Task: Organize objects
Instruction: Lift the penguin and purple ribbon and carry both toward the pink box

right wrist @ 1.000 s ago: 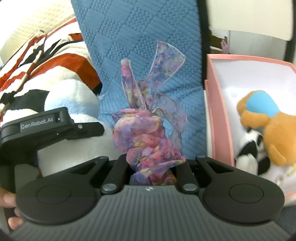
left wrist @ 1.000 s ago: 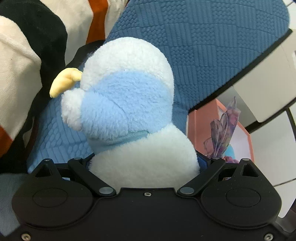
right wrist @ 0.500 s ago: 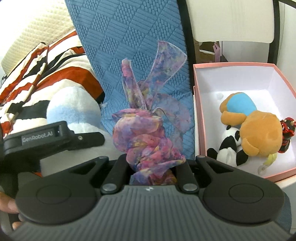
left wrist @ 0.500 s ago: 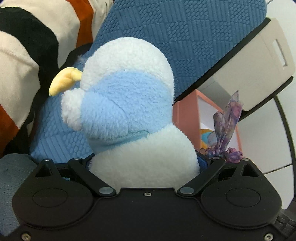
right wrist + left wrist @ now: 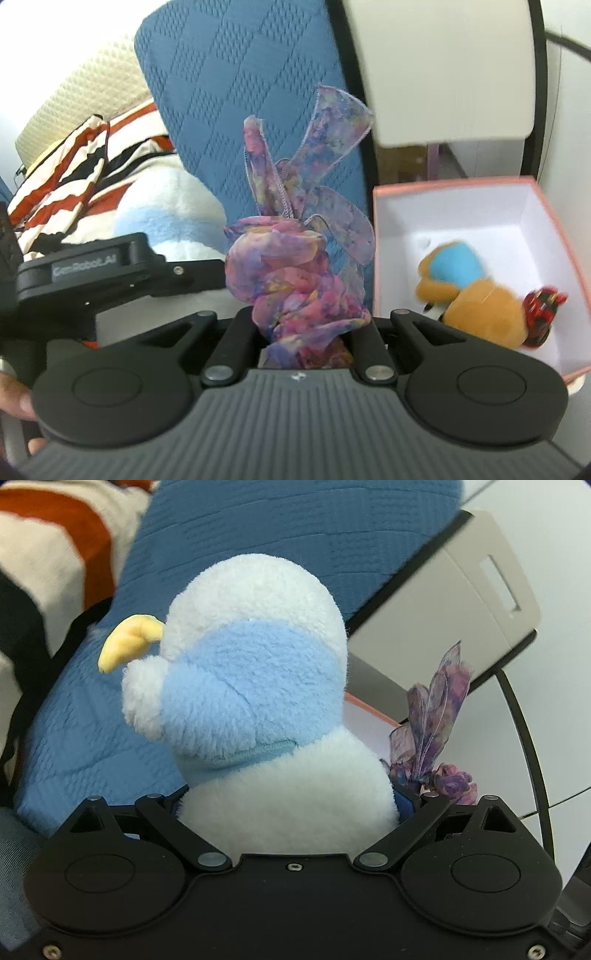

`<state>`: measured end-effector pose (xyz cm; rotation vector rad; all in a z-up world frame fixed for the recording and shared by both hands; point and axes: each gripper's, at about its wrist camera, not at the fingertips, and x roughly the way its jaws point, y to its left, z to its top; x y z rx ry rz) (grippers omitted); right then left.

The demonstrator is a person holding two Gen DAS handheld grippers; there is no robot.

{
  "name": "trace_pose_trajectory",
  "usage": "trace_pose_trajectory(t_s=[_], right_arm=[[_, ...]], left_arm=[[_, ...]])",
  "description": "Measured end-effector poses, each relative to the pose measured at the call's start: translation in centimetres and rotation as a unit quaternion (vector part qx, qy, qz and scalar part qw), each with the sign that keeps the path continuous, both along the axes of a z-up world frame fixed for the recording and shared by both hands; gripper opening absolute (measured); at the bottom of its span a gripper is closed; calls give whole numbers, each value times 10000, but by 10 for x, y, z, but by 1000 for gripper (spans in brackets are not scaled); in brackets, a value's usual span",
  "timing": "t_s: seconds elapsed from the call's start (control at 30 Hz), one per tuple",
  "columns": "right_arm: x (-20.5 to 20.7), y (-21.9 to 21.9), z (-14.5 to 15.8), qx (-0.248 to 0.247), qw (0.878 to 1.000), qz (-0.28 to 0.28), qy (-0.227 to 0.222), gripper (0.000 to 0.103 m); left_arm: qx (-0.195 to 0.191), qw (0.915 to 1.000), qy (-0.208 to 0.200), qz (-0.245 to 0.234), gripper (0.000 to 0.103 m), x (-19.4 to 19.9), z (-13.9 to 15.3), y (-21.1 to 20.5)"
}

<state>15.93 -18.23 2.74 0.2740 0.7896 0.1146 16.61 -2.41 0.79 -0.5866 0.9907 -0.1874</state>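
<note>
Plush penguin [image 5: 258,709]: white and light blue with a yellow beak, it sits upright between the jaws of the left gripper [image 5: 291,812], which pinches its soft white body low down. A low grip on the wide part probably keeps the toy from slipping out.
Hair scrunchie [image 5: 295,280]: flowered pink and purple cloth with ribbon tails, it stands up out of the right gripper [image 5: 306,343]. The jaws are pressed nearly together on its bunched lower part, because thin cloth needs a tight squeeze.
Pink box [image 5: 546,229]: open, white inside, at the near right in the right wrist view. It is most likely the place where things are collected.
Orange plush toy [image 5: 484,302]: it lies inside the box, with a small red thing [image 5: 541,314] touching it at the right; what that thing is I cannot tell.
Blue cushion [image 5: 251,92]: quilted, it stands far behind both held things.
Striped cloth [image 5: 74,173]: orange, black and cream, at the far left.
Step in hand: I judge that both toys are being carried toward the box, not yet over it.
Risk: the ribbon tails may catch on the box rim.
</note>
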Motion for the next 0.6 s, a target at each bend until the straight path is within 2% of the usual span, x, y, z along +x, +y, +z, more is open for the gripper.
trace_pose_trajectory(t_s=[0.33,0.6], right_arm=[[-5,-74,27,41,9986,-412,-322,13],[-2,-137,7,25,9966,-801,-192,13]], left_arm=[[107,9987,-240,-426,95,25,31,-77],[351,9976,-154,-579,95,46,19,-122]])
